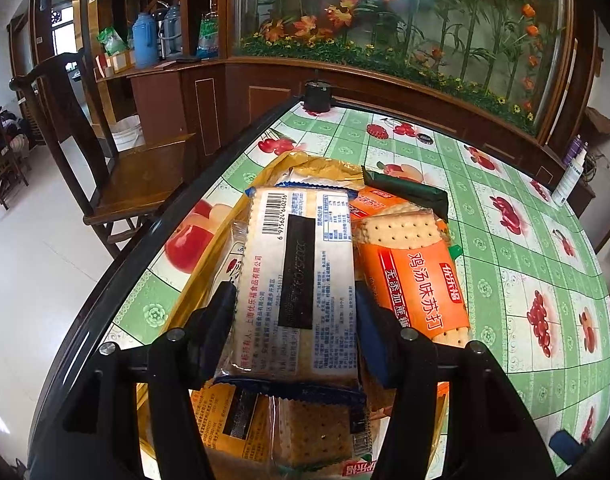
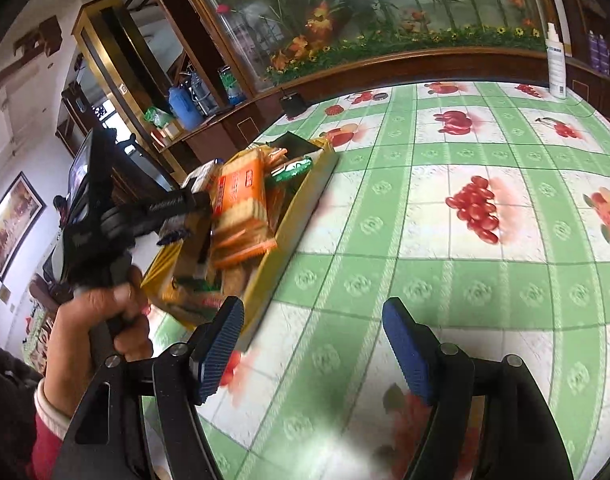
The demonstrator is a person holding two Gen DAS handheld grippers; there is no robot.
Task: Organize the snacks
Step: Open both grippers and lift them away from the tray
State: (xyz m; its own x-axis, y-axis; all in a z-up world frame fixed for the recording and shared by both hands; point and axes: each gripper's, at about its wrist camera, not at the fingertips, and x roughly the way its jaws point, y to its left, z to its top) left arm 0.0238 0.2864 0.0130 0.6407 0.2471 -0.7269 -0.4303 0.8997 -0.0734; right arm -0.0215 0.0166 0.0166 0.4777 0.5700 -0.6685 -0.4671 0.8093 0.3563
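A yellow tray piled with several snack packets sits at the table's left edge. My left gripper is shut on a white cracker packet with a barcode, holding it just above the pile. An orange cracker packet lies to its right, and a dark green packet lies behind. In the right wrist view a hand holds the left gripper over the tray. My right gripper stands open over the tablecloth, just right of the tray's near corner, with nothing between its fingers.
The green checked fruit-print tablecloth stretches right of the tray. A white spray bottle stands at the far right edge and a small black object at the far edge. A wooden chair stands beyond the table's black rim.
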